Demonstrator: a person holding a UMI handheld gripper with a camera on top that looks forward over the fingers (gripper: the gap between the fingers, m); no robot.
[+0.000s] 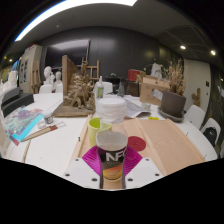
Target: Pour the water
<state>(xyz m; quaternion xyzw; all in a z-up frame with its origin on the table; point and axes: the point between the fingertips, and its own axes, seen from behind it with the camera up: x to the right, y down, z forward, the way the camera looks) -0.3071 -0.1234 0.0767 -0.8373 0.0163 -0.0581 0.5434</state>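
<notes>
Cup (112, 152) with "NF" label stands upright between the fingers (112, 172), pink pads pressed to both sides; held. Green cup (97, 130) just beyond it on the counter (55, 150). Risk: tipping too fast or off-line spills water past the green cup's rim.

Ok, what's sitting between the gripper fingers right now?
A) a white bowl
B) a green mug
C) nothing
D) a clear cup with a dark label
D. A clear cup with a dark label stands between the gripper fingers, its magenta pads showing at either side, while the yellow-green cup stands just beyond it on the table.
</notes>
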